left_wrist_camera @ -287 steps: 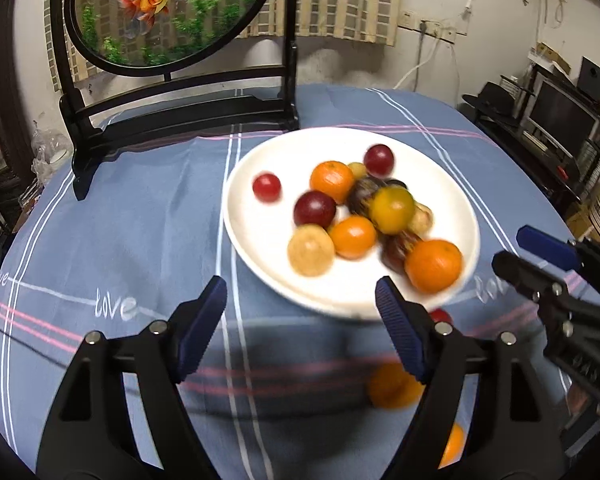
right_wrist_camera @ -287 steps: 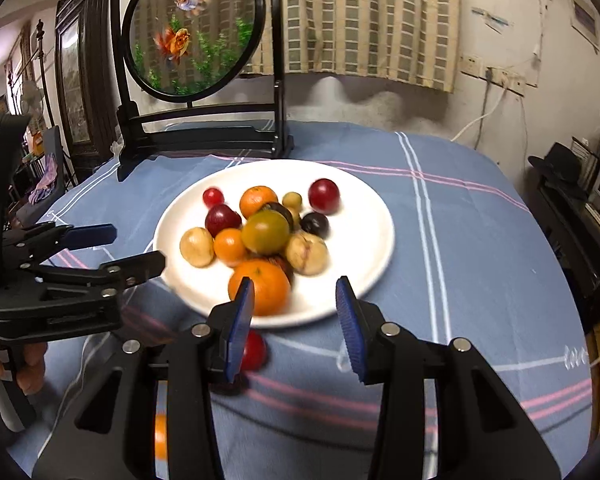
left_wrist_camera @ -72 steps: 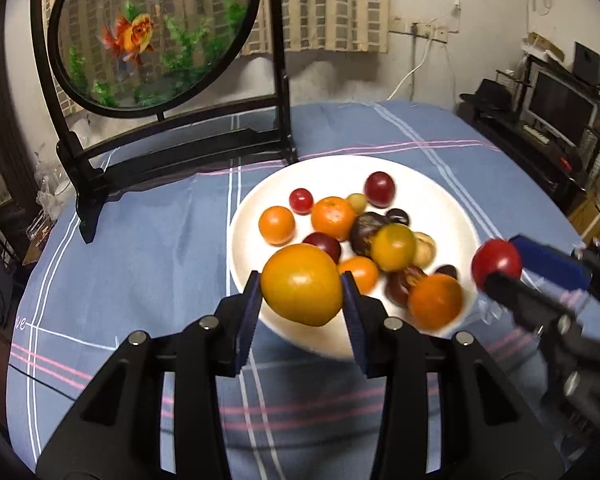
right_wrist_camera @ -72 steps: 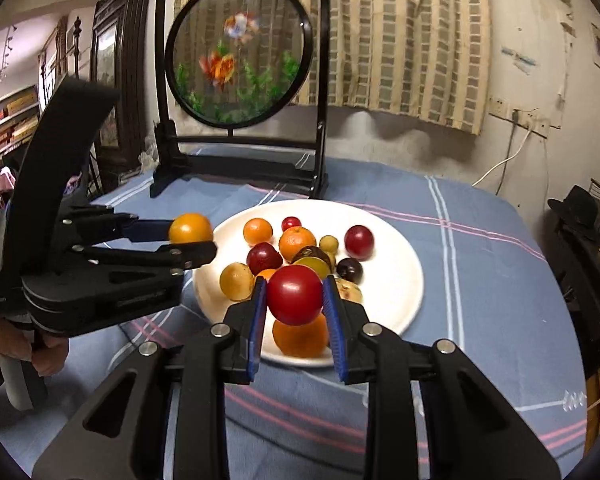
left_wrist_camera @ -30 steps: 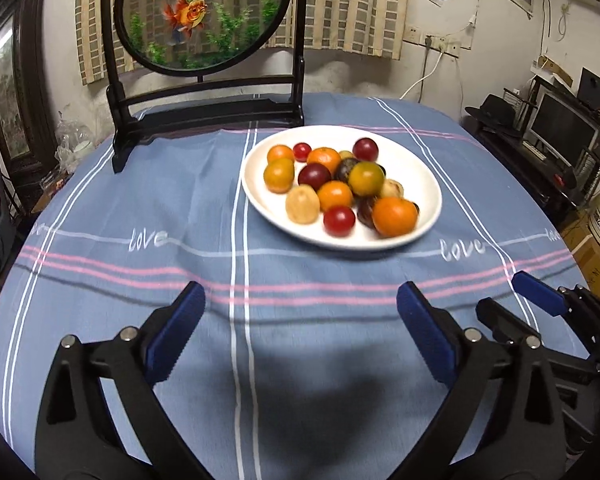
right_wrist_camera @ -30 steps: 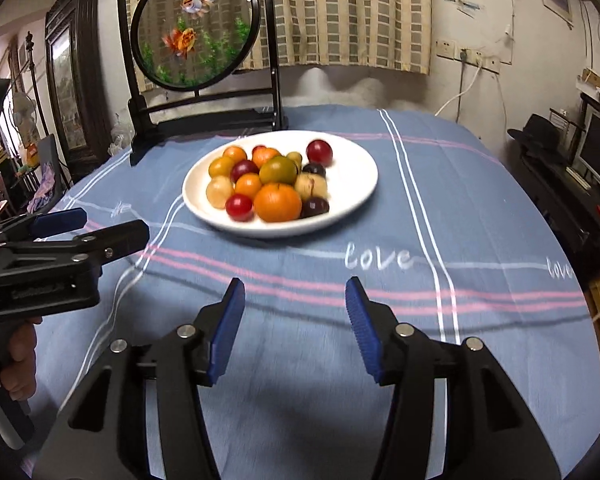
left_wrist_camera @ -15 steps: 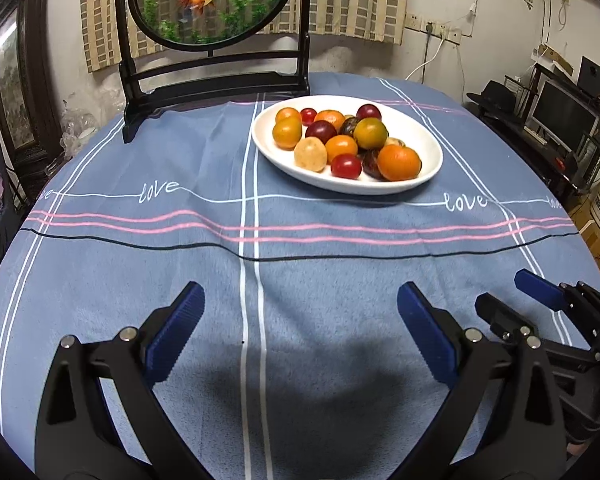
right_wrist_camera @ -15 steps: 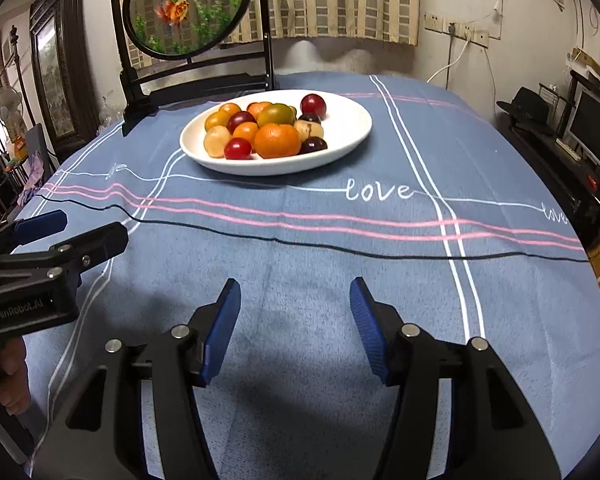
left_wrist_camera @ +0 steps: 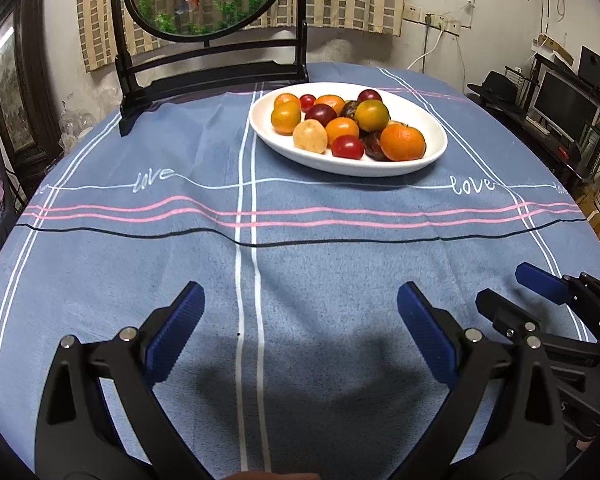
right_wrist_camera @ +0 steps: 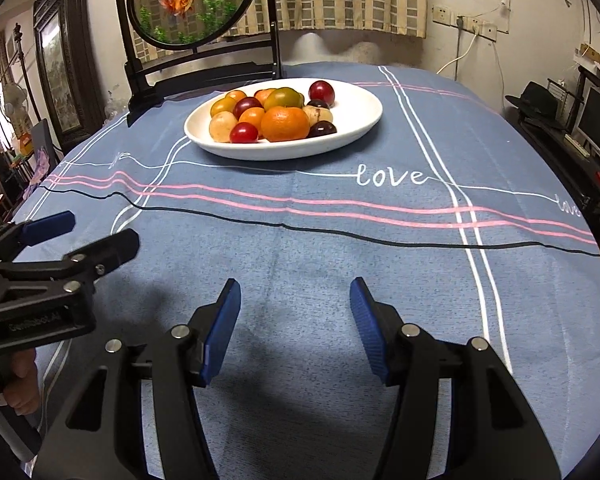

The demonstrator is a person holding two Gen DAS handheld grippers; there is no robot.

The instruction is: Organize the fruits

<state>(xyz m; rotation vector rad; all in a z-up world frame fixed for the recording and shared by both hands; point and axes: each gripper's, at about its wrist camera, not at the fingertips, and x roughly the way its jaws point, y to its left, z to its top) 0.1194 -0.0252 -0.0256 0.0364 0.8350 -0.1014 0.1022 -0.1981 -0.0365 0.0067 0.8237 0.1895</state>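
A white plate (left_wrist_camera: 428, 154) (right_wrist_camera: 356, 124) stands at the far side of the blue tablecloth, heaped with several fruits: a large orange mandarin (left_wrist_camera: 402, 142) (right_wrist_camera: 285, 123), a red cherry tomato (left_wrist_camera: 347, 147) (right_wrist_camera: 244, 133), a pale yellow fruit (left_wrist_camera: 310, 136) (right_wrist_camera: 223, 126), dark plums and orange tomatoes. My left gripper (left_wrist_camera: 300, 338) hovers open and empty over the near cloth, far from the plate. Beside it, my right gripper (right_wrist_camera: 295, 330) is also open with nothing between its blue pads (right_wrist_camera: 222, 330). Each gripper shows at the edge of the other's view.
A round goldfish screen on a black stand (left_wrist_camera: 208, 76) (right_wrist_camera: 204, 68) rises behind the plate. The cloth (left_wrist_camera: 300, 240) carries pink, black and white stripes. A desk with monitors (left_wrist_camera: 568, 104) stands right of the table. A hand (right_wrist_camera: 20, 384) holds the left gripper's handle.
Both grippers have sunk a little toward the cloth and drawn back, so the plate sits higher and farther in both views. Both stay open and empty.
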